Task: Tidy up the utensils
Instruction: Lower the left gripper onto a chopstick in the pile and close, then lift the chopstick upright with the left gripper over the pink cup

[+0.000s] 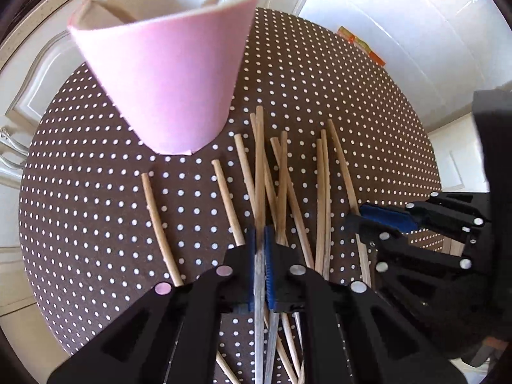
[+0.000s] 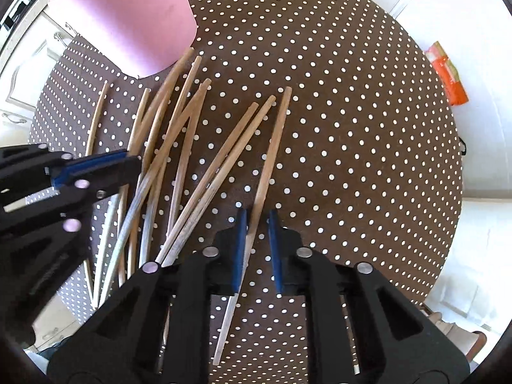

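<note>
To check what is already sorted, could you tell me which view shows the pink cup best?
The left wrist view: the pink cup shows rim, wall, base and chopsticks inside. The right wrist view cuts it off at the rim.

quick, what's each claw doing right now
Left claw: shut on a chopstick.
Right claw: open, not yet gripping; the rightmost chopstick lies between its pads.

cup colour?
Pink cup, clearest in the left wrist view.

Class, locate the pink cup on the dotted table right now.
In both wrist views the pink cup stands upper left on the table, just beyond the scattered chopsticks.
</note>
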